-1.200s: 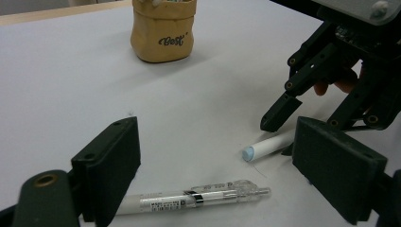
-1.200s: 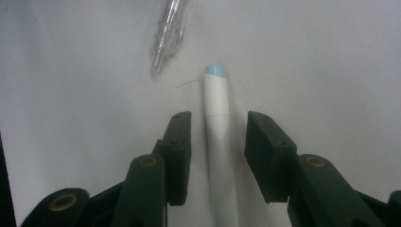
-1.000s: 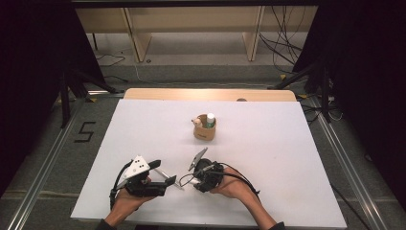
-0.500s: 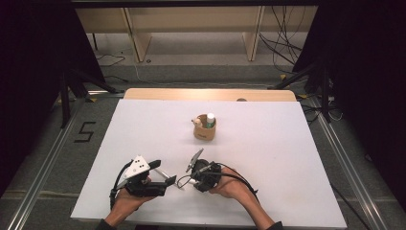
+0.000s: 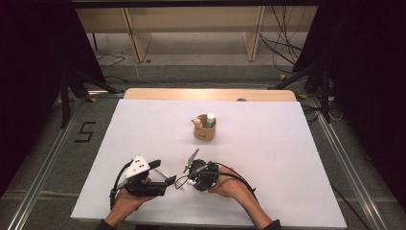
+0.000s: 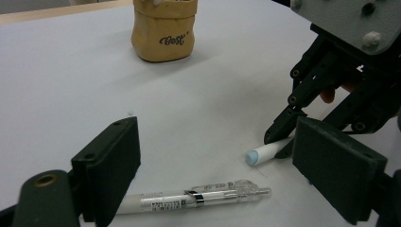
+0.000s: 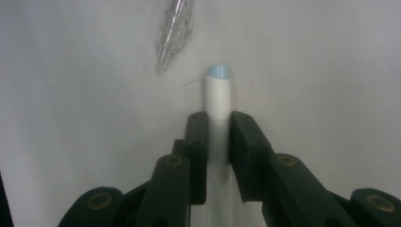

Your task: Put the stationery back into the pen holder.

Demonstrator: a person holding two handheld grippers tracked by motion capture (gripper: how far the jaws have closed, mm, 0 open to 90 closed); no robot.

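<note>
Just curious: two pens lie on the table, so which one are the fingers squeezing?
The white pen with the pale blue end, between the right gripper fingers. The clear pen lies free.

Illumination is even and comes from overhead. In the high view the white bench [image 5: 268, 158] is brightly lit, while the surroundings on both sides fall into near-black. Shadows are soft and short: a faint one lies beneath the left claw [image 5: 168, 181], another under the right claw [image 5: 191, 181]. No glare on the bench surface.

Left gripper view: exposure slightly cool and grey. The near black pads are soft, and focus improves ahead of the claw, where the clear pen [image 6: 198, 198] reads sharply.

Right gripper view: the white marker [image 7: 218, 101] between the pads is blurred near the lens, sharper at its blue tip. Mild dimming at the corners.
</note>
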